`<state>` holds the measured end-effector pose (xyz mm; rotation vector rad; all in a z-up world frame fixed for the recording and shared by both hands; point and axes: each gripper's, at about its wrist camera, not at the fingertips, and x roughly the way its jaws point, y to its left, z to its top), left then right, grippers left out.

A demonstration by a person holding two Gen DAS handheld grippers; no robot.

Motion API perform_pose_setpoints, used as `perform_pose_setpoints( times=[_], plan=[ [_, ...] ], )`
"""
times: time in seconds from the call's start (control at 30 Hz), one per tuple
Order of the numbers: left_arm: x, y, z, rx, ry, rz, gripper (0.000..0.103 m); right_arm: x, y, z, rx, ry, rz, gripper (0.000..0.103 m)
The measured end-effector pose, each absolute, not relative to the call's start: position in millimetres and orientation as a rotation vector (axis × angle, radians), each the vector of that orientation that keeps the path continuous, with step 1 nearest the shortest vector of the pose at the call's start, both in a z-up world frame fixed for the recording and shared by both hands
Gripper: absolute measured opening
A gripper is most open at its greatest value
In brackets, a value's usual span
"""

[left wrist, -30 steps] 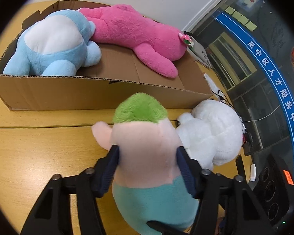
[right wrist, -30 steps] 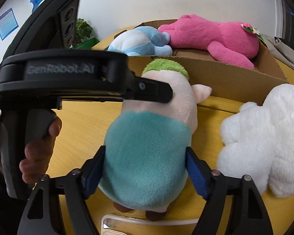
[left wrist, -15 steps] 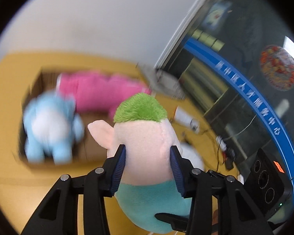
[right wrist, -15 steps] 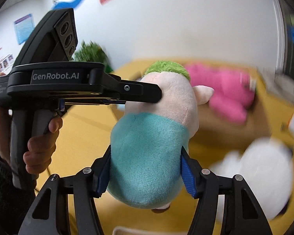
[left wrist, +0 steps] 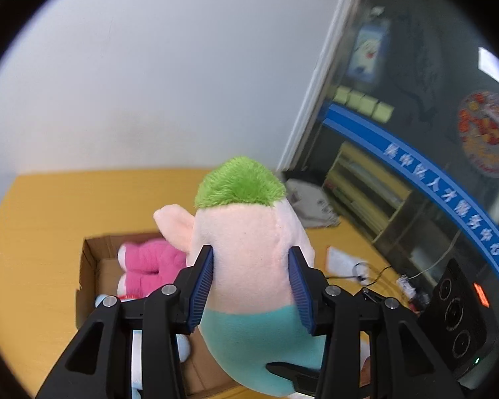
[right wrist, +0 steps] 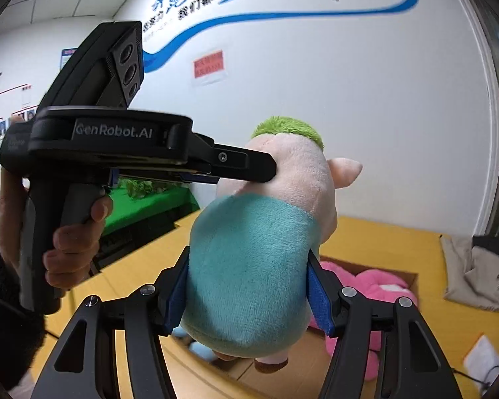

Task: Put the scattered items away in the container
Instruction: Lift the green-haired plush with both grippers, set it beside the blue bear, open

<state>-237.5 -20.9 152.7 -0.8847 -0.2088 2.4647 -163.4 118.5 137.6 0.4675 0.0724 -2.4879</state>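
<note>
1. You're carrying the plush pig with pale pink head, green tuft and teal body [left wrist: 249,266], in the air above the open brown cardboard box [left wrist: 89,266]. It is soft, light and squashy, so it will give under the pads rather than slip.
2. Your left gripper [left wrist: 251,286] pinches its head; your right gripper [right wrist: 248,296] pinches its teal belly. Both sets of fingers dent the fur.
3. A hold across the plump middle suits it best; ears would stretch.
4. A second ago the pig stood on the yellow wooden table [left wrist: 43,219] before the box; now it is lifted clear, and both jaws have squeezed tighter.
5. The pink plush toy [right wrist: 379,282] lies in the box below.
</note>
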Motion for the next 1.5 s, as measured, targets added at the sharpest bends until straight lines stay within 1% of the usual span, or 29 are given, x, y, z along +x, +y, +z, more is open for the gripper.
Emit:
perform_pose_setpoints(
  times=[0.07, 0.17, 0.3, 0.37, 0.4, 0.5, 0.6, 0.67, 0.73, 0.87, 0.9, 0.97, 1.03, 1.07, 1.13, 1.17, 1.2, 1.23, 1.3, 1.37, 1.43, 1.5],
  plan=[
    [-262, -18, 117, -0.987, -0.234, 2.446, 0.043, -187, 114, 104, 0.525, 0.044, -2.488, 0.067],
    [-299, -21, 40, -1.194, -0.3, 2.373, 0.043, -221, 108, 46, 0.703, -0.072, -2.452, 0.067],
    [-313, -24, -30, -1.358, -0.338, 2.317, 0.044, -245, 97, -18, 0.931, -0.126, -2.391, 0.067],
    [-313, -27, -45, -1.353, -0.367, 2.288, 0.046, -250, 92, -42, 1.02, -0.143, -2.357, 0.067],
    [-312, -26, -47, -1.342, -0.353, 2.288, 0.047, -251, 93, -49, 1.041, -0.17, -2.347, 0.067],
    [-309, -15, -51, -1.36, -0.261, 2.294, 0.05, -252, 98, -54, 1.082, -0.23, -2.331, 0.067],
    [-305, -5, -59, -1.367, -0.193, 2.313, 0.056, -252, 96, -64, 1.148, -0.227, -2.338, 0.067],
    [-306, -3, -60, -1.369, -0.177, 2.317, 0.06, -251, 97, -69, 1.162, -0.238, -2.345, 0.068],
    [-308, -3, -59, -1.381, -0.182, 2.311, 0.061, -251, 99, -71, 1.178, -0.247, -2.343, 0.068],
    [-311, -2, -59, -1.393, -0.166, 2.314, 0.067, -250, 91, -70, 1.203, -0.175, -2.377, 0.069],
    [-309, -1, -57, -1.387, -0.159, 2.323, 0.068, -249, 88, -70, 1.211, -0.156, -2.391, 0.071],
    [-301, 0, -43, -1.365, -0.173, 2.337, 0.07, -250, 87, -69, 1.223, -0.162, -2.394, 0.078],
    [-291, -10, -20, -1.323, -0.224, 2.365, 0.068, -246, 100, -59, 1.223, -0.243, -2.378, 0.09],
    [-280, -17, 0, -1.258, -0.234, 2.404, 0.068, -239, 108, -49, 1.196, -0.265, -2.397, 0.092],
    [-250, -34, 43, -1.088, -0.228, 2.475, 0.069, -215, 131, -17, 1.076, -0.28, -2.493, 0.103],
    [-229, -43, 63, -0.996, -0.23, 2.51, 0.077, -198, 145, 1, 1.006, -0.3, -2.547, 0.103],
    [-207, -50, 80, -0.91, -0.237, 2.538, 0.082, -182, 158, 16, 0.953, -0.325, -2.585, 0.103],
    [-188, -55, 92, -0.847, -0.236, 2.563, 0.085, -169, 166, 25, 0.924, -0.342, -2.609, 0.103],
    [-155, -56, 104, -0.781, -0.206, 2.599, 0.085, -155, 172, 40, 0.887, -0.333, -2.653, 0.103],
    [-123, -50, 109, -0.773, -0.196, 2.644, 0.085, -140, 174, 48, 0.889, -0.253, -2.689, 0.103],
    [-104, -46, 108, -0.787, -0.2, 2.661, 0.085, -108, 159, 53, 0.897, -0.187, -2.709, 0.103],
    [-87, -43, 105, -0.798, -0.191, 2.671, 0.085, -98, 144, 56, 0.908, -0.112, -2.71, 0.103]
  ],
)
